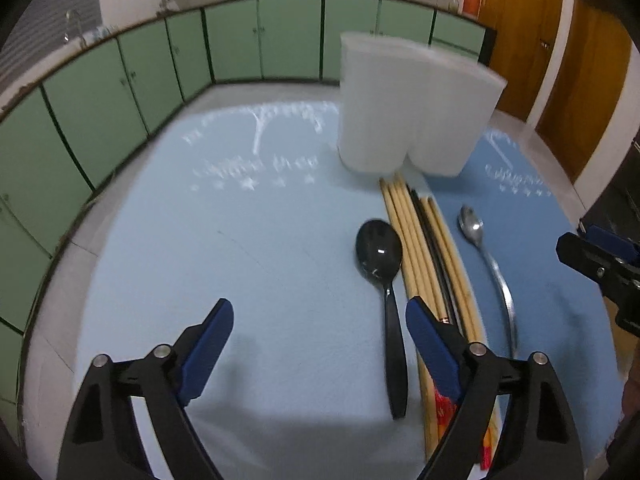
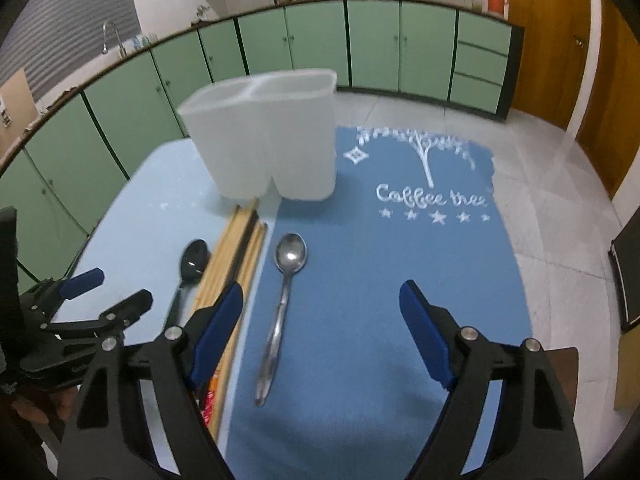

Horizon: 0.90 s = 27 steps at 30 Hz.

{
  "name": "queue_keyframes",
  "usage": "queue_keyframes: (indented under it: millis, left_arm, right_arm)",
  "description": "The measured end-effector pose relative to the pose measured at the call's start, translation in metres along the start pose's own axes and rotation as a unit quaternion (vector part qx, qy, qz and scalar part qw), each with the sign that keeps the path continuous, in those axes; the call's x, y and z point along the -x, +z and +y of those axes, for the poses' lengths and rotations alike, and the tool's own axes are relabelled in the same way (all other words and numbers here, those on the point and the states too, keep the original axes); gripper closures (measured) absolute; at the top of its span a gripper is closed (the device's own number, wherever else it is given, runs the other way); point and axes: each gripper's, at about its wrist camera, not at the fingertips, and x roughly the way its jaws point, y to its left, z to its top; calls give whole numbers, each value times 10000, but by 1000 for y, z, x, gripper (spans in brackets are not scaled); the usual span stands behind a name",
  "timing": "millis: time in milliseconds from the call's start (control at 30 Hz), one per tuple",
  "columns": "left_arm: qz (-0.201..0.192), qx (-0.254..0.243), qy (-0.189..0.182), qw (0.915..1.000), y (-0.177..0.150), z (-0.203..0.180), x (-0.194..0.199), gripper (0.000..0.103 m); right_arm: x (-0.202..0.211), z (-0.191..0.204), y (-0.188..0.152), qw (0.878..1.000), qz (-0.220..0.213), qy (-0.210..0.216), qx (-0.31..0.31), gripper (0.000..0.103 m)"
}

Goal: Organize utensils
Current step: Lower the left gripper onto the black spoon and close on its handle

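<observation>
I hold both grippers tilted downward, side by side: left gripper [image 1: 320, 344] with jaws spread wide and empty, right gripper [image 2: 322, 328] likewise wide and empty.

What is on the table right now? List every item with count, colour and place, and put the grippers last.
utensil holder: one, translucent white, two compartments, upright at the far end where the two mats meet.
chopsticks: a bundle, mostly tan wood with at least one dark, lying along the seam between the mats, tips toward the holder.
black spoon: one, on the light blue mat, just left of the chopsticks.
metal spoon: one, silver, on the dark blue mat, just right of the chopsticks.
left gripper: black with blue pads, open, empty, over the light blue mat.
right gripper: black with blue pads, open, empty, over the dark blue mat.
</observation>
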Motion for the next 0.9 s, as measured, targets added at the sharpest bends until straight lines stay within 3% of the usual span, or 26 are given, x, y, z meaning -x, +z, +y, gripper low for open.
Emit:
queue_keyframes:
  millis: [267, 567, 900]
  left_arm:
    - [294, -177, 55, 9994, -1, -8, -33, 17]
    - [241, -61, 206, 9995, 7, 5, -40, 17]
    - [195, 30, 124, 9997, 31, 6, -48, 17]
  right_arm:
    - [-24, -2, 5, 9999, 132, 45, 10, 24]
    - [-44, 5, 14, 9996, 210, 59, 156, 25]
    - [-77, 11, 23, 9981, 583, 171, 114, 39]
